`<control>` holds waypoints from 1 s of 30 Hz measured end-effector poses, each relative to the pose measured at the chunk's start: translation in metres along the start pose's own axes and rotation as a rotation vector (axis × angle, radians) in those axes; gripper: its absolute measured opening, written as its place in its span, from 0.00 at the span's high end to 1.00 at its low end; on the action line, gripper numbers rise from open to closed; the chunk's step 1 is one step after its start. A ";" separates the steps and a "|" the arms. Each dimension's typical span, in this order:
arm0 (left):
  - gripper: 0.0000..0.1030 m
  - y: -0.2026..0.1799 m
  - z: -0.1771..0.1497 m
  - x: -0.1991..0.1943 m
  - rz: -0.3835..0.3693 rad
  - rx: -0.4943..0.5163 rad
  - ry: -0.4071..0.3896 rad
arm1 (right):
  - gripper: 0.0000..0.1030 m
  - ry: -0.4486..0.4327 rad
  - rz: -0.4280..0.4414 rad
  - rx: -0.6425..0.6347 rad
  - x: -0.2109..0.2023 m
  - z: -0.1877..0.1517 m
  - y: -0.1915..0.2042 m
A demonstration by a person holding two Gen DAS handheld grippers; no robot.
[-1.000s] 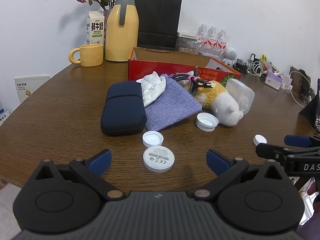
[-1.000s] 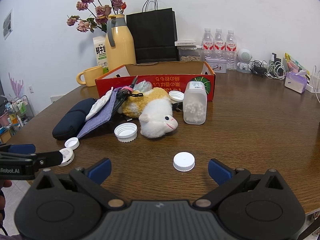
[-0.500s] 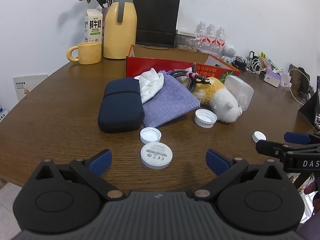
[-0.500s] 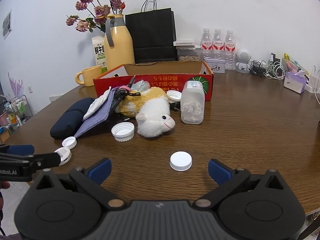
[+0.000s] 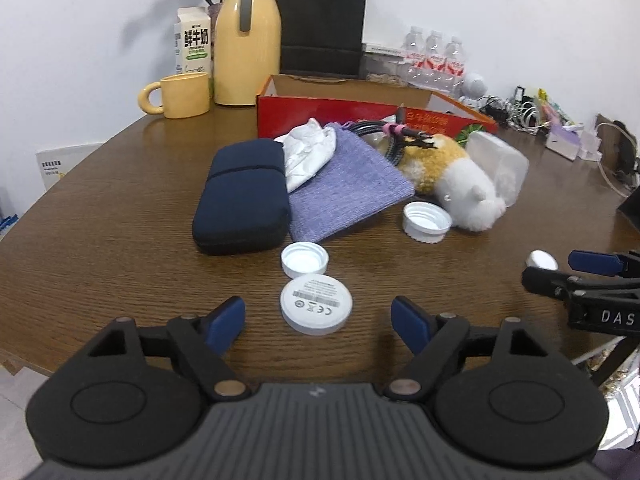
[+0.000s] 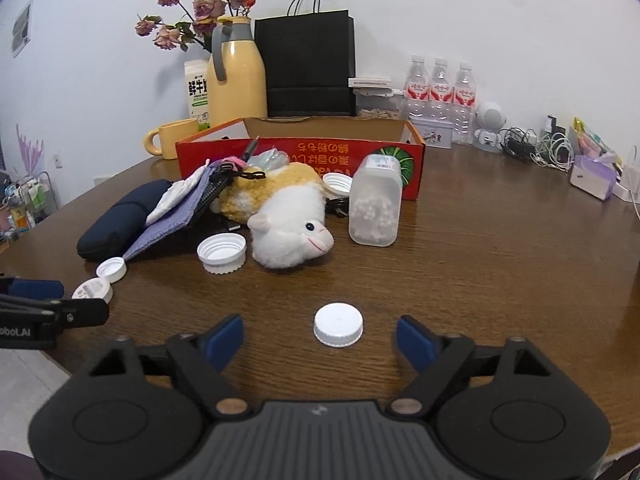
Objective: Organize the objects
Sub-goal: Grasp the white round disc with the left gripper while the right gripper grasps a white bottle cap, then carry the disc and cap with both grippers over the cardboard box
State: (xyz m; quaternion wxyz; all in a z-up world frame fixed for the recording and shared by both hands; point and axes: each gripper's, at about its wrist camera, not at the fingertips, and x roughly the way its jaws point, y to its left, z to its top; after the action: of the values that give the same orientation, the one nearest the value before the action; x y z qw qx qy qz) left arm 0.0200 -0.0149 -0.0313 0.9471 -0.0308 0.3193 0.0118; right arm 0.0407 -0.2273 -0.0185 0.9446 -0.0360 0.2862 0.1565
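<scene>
While both grippers [image 5: 318, 318] [image 6: 320, 336] gape empty, white pellets part-fill the uncapped jar [image 6: 375, 204].

My left wrist camera sits low over the near table edge [image 5: 80, 216], looking forward and close on the white disc [image 5: 316, 309]. My right one, further right, faces the same way over a white cap [image 6: 338, 324]. Both share the plush toy [image 5: 460, 184] pile and red box [image 6: 300, 156]; the cap seems the blurred white spot at the left view's right edge.
</scene>
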 end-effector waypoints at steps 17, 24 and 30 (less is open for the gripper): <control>0.61 0.004 0.008 -0.004 -0.017 0.007 -0.071 | 0.74 -0.046 0.027 -0.009 0.006 0.005 -0.004; 0.61 0.002 0.047 -0.014 -0.044 0.026 -0.182 | 0.74 -0.140 0.070 -0.042 0.001 0.039 0.002; 0.61 -0.007 0.108 -0.004 -0.081 0.031 -0.301 | 0.74 -0.257 0.099 -0.074 0.009 0.094 0.010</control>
State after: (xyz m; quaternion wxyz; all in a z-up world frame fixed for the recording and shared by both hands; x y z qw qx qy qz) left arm 0.0829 -0.0149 0.0572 0.9843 -0.0268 0.1726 -0.0268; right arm 0.0949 -0.2006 0.0553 0.9627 -0.0363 0.1583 0.2165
